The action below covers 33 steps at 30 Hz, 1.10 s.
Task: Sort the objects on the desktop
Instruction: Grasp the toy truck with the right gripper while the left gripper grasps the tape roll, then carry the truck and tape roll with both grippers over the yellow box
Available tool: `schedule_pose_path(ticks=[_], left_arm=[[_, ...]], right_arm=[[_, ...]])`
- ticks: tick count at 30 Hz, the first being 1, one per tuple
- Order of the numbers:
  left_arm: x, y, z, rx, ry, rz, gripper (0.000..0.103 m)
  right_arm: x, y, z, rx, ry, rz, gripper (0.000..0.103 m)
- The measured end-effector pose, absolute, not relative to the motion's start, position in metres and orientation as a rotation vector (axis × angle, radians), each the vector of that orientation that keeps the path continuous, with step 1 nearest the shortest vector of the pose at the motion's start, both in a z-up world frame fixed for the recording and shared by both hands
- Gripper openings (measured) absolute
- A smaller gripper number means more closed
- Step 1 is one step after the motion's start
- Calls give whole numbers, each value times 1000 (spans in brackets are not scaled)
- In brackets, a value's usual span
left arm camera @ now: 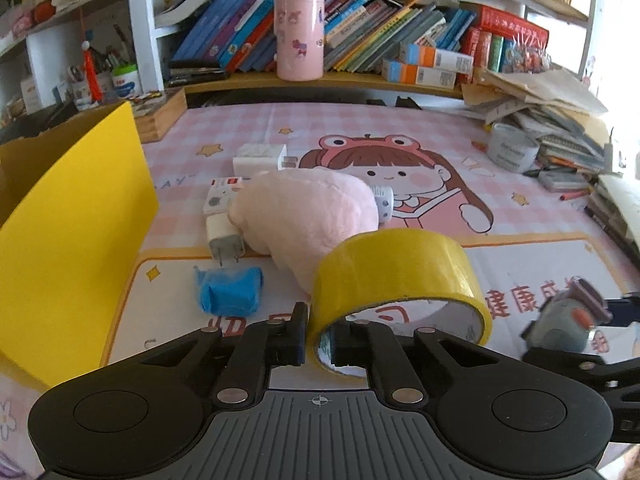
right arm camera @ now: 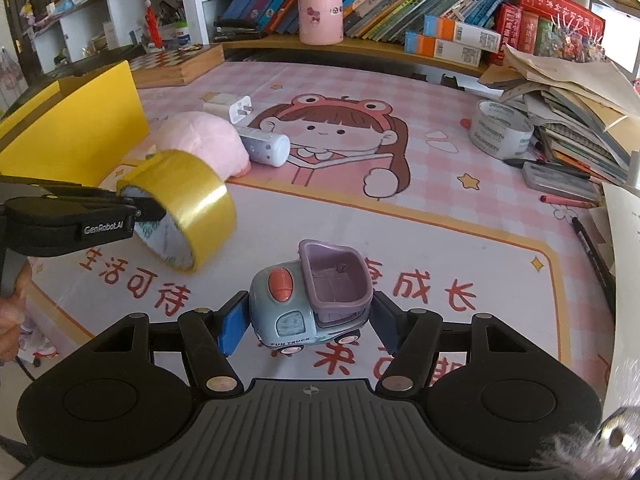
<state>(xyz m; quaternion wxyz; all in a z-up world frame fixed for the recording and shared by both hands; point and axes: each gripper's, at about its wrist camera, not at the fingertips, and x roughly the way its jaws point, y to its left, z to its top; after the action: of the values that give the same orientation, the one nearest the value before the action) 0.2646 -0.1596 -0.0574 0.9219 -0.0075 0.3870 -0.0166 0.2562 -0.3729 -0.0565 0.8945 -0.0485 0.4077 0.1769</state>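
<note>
Already pinching the wall of the yellow tape roll (left arm camera: 400,276) with the left gripper (left arm camera: 318,340), one jaw inside the ring, one outside, just right of the yellow box (left arm camera: 76,216); clamping the toy truck (right arm camera: 310,304) by its sides in the right gripper (right arm camera: 308,320), further right of that box; likely to swing or slip on so thin a bite; liable to roll out on its wheels; legible: "FUN TRUCK", "GenRobot.AI".

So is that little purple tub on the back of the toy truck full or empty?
Empty. The right wrist view looks straight into the toy truck's purple tub and shows only its bare inner walls and floor.
</note>
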Motion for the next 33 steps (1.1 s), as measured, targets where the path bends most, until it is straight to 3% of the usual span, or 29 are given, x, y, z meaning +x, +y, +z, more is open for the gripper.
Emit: schedule_pose_path(ticks=[33], left_arm=[[184, -73, 2, -208, 721, -76, 8]], right_arm=[[212, -318, -16, 12, 762, 378, 61]])
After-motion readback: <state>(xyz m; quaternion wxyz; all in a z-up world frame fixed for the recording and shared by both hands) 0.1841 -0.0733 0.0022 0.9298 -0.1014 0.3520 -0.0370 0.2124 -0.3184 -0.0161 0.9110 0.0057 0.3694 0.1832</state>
